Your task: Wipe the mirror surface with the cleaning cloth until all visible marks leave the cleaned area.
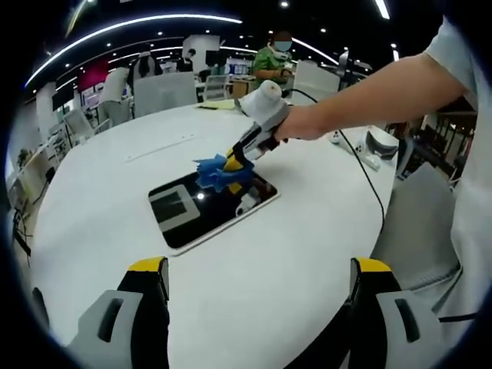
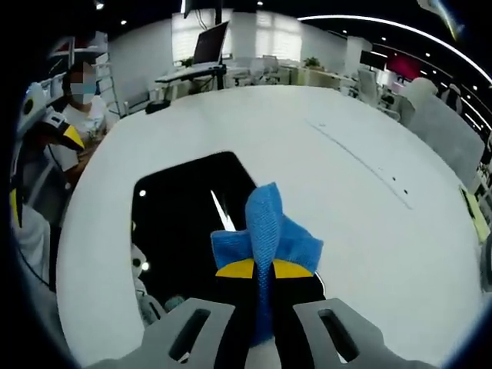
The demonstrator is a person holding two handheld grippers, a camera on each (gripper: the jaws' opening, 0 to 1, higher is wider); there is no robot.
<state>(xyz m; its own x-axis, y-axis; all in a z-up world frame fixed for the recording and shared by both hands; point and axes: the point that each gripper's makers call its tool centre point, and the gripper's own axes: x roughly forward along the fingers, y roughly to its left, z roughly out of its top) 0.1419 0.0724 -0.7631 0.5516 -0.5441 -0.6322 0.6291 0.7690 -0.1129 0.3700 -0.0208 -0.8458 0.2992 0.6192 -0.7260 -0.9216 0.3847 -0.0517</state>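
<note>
Right tool pinches cloth at mirror edge, table open around

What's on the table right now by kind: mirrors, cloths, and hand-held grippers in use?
Mirror: 1, lying flat on the white table.
Blue cleaning cloth: 1, clamped in the right hand-held gripper, pressed on the mirror.
Hand-held grippers: 2, the right one working, the left hand-held gripper open above the table.
Total: 4.
</note>
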